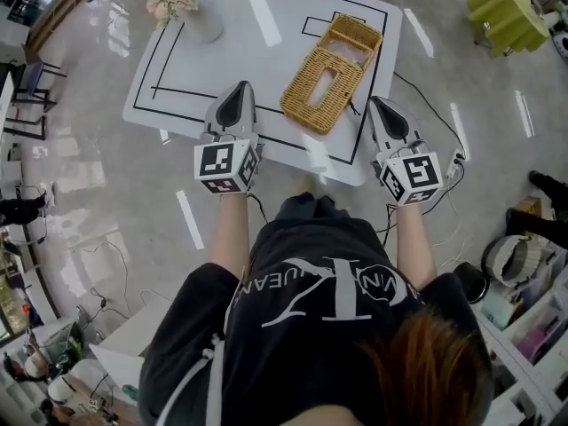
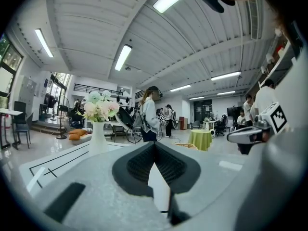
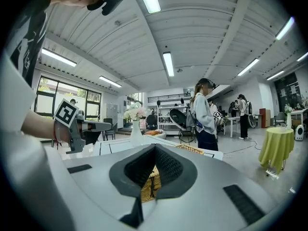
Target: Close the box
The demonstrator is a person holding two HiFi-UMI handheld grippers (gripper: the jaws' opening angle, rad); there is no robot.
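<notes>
On the white table (image 1: 222,69), the rectangular woven wicker box (image 1: 330,76) lies ahead between our grippers, its long axis slanting from near-left to far-right. Our left gripper (image 1: 240,91) and right gripper (image 1: 380,106) are both closed on nothing. The right one points straight at the wicker and seems nearer.

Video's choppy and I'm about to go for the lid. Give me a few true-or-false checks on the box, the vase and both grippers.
1. The left gripper and the right gripper are both shut and empty. True.
2. The wicker box sits on the floor. False: it lies on the white table.
3. A vase of flowers stands on the table, left of the box. True.
4. The left gripper grips the box. False: it is apart from the box, to its left.
</notes>
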